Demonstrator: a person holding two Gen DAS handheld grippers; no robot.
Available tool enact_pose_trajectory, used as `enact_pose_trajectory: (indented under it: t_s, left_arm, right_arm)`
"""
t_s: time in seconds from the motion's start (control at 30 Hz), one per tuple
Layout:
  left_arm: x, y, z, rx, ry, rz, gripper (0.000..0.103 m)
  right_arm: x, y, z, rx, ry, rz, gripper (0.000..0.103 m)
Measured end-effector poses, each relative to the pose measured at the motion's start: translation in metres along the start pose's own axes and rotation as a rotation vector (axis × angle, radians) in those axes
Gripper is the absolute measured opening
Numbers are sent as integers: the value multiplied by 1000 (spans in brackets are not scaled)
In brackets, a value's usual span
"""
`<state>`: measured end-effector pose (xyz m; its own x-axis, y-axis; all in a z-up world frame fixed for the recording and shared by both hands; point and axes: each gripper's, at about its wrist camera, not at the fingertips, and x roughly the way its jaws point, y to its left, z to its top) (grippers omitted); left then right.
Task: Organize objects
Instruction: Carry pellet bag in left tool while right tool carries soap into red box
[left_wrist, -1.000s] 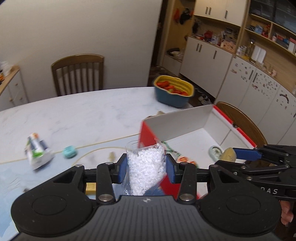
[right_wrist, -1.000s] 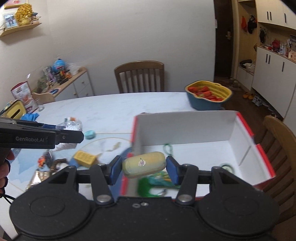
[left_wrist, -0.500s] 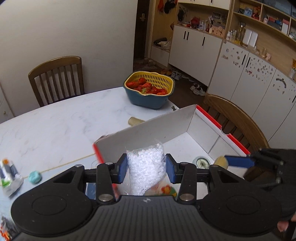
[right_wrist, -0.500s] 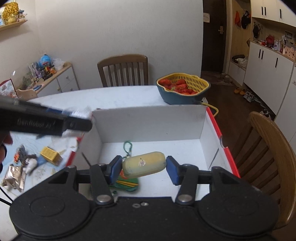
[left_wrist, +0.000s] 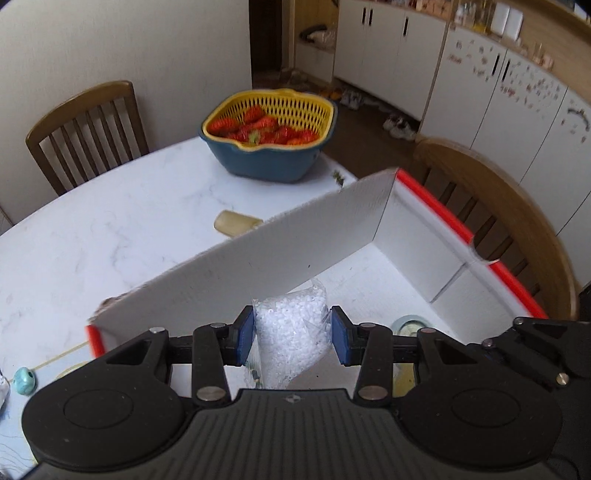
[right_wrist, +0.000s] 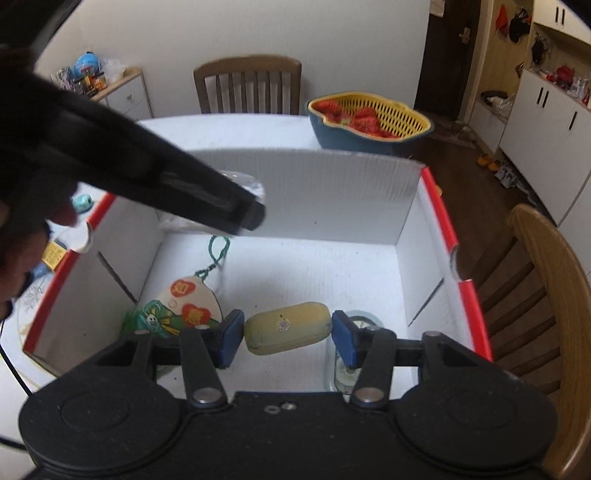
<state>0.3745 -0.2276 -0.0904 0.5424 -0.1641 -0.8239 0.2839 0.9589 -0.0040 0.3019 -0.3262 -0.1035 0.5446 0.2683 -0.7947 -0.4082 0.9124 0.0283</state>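
Note:
My left gripper (left_wrist: 292, 340) is shut on a clear bag of white beads (left_wrist: 291, 347) and holds it above the inside of the white box with red rims (left_wrist: 303, 243). My right gripper (right_wrist: 288, 333) is shut on a yellow-tan oblong case (right_wrist: 288, 328), held over the same box (right_wrist: 306, 192). In the right wrist view the left gripper (right_wrist: 255, 216) reaches in from the upper left with the bag partly hidden behind it. On the box floor lie a paper fan with a green tassel (right_wrist: 184, 310) and a small round tin (right_wrist: 360, 323).
A blue and yellow basket of strawberries (left_wrist: 269, 136) stands behind the box on the white marble table (left_wrist: 110, 229). A tan tube (left_wrist: 236, 223) lies by the box's back wall. A teal bead (left_wrist: 24, 380) lies at the left. Wooden chairs (left_wrist: 517, 229) stand around.
Both grippers have moved right and forward over the box with their loads. The left gripper now crosses into the right wrist view above the box's left side.

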Motion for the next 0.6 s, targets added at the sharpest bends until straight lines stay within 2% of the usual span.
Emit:
enact_pose_trajectory:
  t_s: [0.37, 0.6]
  left_arm:
    - [65, -8, -3, 8, 183, 3, 42]
    - [82, -10, -6, 31, 244, -4, 43]
  right_arm:
    - [31, -2, 3, -69, 109, 11, 50]
    - [38, -3, 2, -70, 178, 11, 50]
